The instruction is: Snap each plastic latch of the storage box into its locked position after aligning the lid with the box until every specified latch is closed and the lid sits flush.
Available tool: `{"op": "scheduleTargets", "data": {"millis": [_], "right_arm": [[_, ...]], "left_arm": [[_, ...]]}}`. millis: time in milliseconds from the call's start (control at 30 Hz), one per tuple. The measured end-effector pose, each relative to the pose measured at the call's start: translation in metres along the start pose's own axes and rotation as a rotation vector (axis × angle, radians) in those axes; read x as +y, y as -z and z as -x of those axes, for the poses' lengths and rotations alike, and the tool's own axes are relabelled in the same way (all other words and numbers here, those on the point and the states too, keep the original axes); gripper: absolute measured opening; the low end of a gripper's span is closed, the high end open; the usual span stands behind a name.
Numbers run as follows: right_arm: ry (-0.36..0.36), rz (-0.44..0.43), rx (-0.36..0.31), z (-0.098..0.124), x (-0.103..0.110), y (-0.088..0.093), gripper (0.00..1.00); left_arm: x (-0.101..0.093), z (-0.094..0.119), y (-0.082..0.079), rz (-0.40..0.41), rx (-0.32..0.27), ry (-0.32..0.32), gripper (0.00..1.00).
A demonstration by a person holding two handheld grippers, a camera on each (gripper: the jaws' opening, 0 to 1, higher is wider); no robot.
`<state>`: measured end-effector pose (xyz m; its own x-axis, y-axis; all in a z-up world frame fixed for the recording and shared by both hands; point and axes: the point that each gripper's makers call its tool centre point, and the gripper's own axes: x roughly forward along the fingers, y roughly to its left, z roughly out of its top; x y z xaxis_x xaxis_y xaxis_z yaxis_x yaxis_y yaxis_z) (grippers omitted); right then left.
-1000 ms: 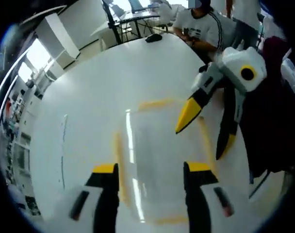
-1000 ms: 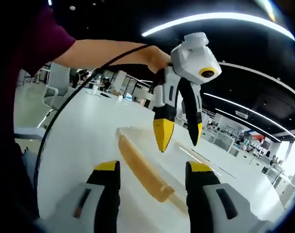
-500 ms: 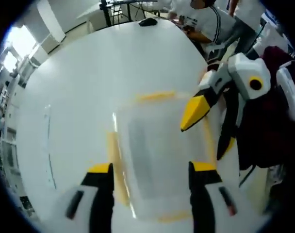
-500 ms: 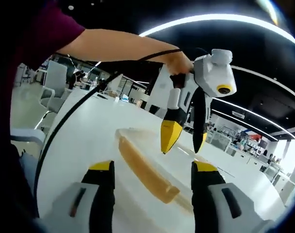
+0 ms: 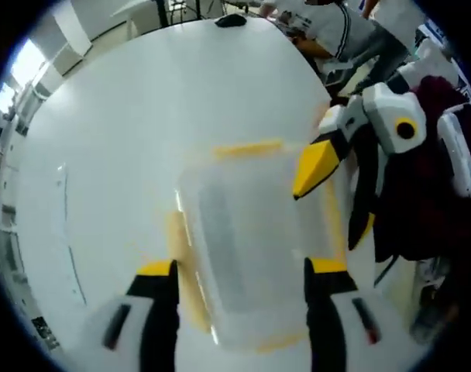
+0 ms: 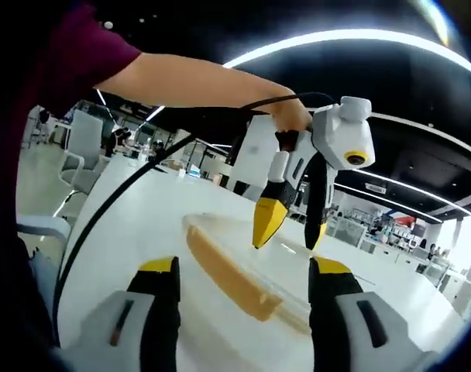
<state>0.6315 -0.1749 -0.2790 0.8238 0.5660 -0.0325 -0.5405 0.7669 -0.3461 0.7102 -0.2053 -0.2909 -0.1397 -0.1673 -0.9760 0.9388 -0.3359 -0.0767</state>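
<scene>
Materials and finishes
Storage box (image 5: 251,256): clear glossy plastic, amber plastic latches (image 6: 224,271); table (image 5: 142,116): smooth glossy white; sleeve (image 6: 73,62): maroon cloth.

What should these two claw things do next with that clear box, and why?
Probably lower the right gripper onto the yellow latch facing it. Both grippers hover open above the storage box, touching nothing, and that latch looks swung out from the side, though blur leaves this uncertain.

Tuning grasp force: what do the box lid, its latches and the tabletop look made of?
Lid: clear, glossy plastic, by its glare streaks and the white showing through. Latches: amber, translucent plastic, probably. Tabletop: smooth white surface with soft reflections, laminate or painted; cannot tell which.
</scene>
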Motion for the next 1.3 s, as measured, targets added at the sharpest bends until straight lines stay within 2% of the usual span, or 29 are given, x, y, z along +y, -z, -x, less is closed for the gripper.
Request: {"op": "scheduleTargets", "data": {"millis": [200, 300, 400, 567, 900, 1033, 1300], "right_arm": [[0.006, 0.006, 0.002, -0.001, -0.001, 0.0, 0.68], [0.011, 0.003, 0.001, 0.0, -0.003, 0.0, 0.66], [0.022, -0.005, 0.01, 0.0, -0.006, 0.0, 0.62], [0.039, 0.004, 0.011, 0.0, -0.007, 0.0, 0.62], [0.059, 0.008, 0.022, 0.001, -0.009, 0.001, 0.59], [0.072, 0.055, 0.046, 0.001, -0.009, 0.005, 0.57], [0.075, 0.086, 0.076, 0.003, -0.009, 0.005, 0.57]], "left_arm": [[-0.004, -0.004, 0.003, 0.067, 0.015, 0.046, 0.68], [-0.01, -0.007, 0.004, 0.086, 0.027, 0.099, 0.65], [-0.011, -0.008, 0.003, 0.085, 0.048, 0.113, 0.64], [-0.013, -0.009, 0.003, 0.087, 0.062, 0.12, 0.64], [-0.014, -0.008, 0.003, 0.096, -0.023, 0.135, 0.62], [-0.012, -0.009, 0.002, 0.099, -0.017, 0.142, 0.61], [-0.011, -0.011, 0.003, 0.104, 0.045, 0.159, 0.59]]}}
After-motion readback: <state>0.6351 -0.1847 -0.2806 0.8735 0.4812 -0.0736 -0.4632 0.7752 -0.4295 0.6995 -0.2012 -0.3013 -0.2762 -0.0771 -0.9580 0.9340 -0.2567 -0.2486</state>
